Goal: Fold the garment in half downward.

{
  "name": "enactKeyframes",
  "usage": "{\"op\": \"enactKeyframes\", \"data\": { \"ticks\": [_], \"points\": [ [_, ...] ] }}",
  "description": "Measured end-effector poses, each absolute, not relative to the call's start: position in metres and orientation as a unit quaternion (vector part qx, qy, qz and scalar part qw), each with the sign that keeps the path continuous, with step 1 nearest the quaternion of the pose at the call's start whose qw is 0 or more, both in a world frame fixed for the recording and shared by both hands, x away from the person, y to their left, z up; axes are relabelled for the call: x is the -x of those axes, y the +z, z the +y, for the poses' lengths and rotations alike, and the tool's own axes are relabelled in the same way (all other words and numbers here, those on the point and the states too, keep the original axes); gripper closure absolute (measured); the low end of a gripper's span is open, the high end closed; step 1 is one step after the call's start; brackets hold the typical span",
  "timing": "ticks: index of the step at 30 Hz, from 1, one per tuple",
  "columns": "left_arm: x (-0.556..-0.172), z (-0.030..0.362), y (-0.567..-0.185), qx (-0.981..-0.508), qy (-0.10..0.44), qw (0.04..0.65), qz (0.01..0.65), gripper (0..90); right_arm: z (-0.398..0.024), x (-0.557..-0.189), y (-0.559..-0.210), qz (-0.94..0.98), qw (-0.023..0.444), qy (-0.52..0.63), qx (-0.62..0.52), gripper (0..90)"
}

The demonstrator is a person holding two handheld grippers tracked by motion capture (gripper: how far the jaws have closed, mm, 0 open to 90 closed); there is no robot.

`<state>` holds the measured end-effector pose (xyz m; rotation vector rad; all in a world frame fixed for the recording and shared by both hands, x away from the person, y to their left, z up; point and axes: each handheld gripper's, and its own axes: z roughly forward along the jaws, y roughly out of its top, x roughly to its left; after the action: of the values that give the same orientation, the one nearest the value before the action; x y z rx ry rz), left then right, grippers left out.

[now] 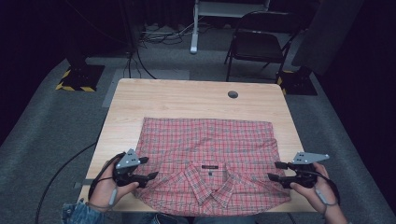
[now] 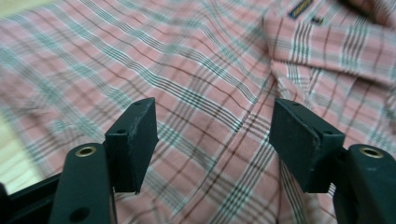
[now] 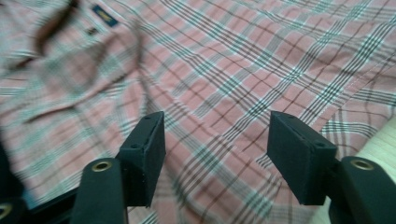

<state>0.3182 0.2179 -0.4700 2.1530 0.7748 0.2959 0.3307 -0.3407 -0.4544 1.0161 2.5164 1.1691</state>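
Two grippers flank the red plaid shirt [image 1: 208, 158], which lies folded into a broad rectangle on the near half of the wooden counter [image 1: 187, 98], collar toward you and its dark neck label [image 1: 209, 167] facing up; your left gripper [image 1: 145, 168] sits at the shirt's near left edge, jaws apart, with nothing pinched between them; in the left gripper view the two black pads [image 2: 135, 140] stand wide over the plaid cloth, and the collar lies up at the right of that view; your right gripper [image 1: 277, 171] sits at the shirt's near right edge, jaws likewise spread and empty; in the right gripper view its pads [image 3: 299, 149] hang over the fabric with a gap between them, a strip of bare counter showing at the lower right; whether the pads brush the cloth you cannot tell; a folding chair [image 1: 259, 42] stands beyond the far edge of the counter.
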Motion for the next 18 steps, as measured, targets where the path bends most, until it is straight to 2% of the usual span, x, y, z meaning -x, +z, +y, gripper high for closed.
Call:
{"op": "enactKeyframes", "data": {
  "ticks": [7, 18],
  "points": [
    [-0.335, 0.203, -0.496, -0.865, 0.122, 0.367, 0.320, 28.8, -0.325, -0.337, -0.492, 0.857, 0.117, 0.353, -0.356, 35.5],
    [-0.363, 0.193, -0.503, -0.850, 0.135, 0.377, 0.343, 27.7, -0.329, -0.371, -0.492, 0.857, 0.140, 0.342, -0.359, 37.2]
  ]
}}
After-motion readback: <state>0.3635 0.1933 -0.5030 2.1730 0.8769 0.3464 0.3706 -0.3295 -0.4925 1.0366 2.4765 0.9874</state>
